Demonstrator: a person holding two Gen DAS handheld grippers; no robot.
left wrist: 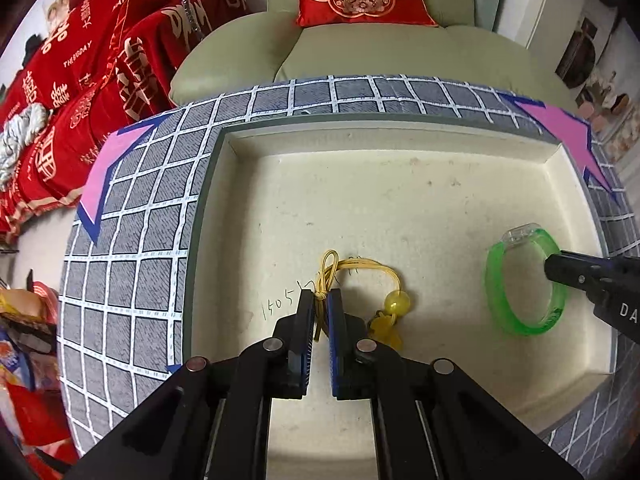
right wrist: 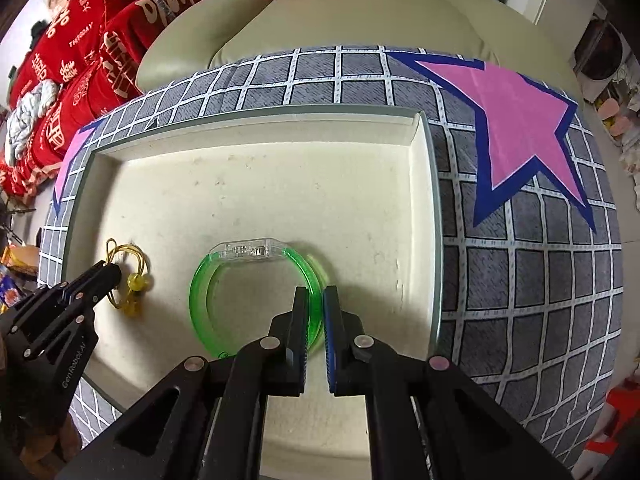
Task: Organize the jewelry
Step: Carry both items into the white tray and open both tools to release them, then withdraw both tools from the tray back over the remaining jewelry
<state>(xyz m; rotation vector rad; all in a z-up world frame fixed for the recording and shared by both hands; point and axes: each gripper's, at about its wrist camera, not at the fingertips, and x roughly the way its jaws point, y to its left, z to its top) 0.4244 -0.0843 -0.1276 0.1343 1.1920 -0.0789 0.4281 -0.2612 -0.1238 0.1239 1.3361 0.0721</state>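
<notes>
**Two trinkets gripped over the tray**

A yellow cord charm is pinched at its knot by the left gripper; a green bangle is clamped at its rim by the right gripper, inside the cream tray. The cord is judged limp, the bangle stiff and slippery.

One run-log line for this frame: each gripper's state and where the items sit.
left gripper: shut on yellow cord charm | right gripper: shut on green bangle | both inside cream tray
</notes>
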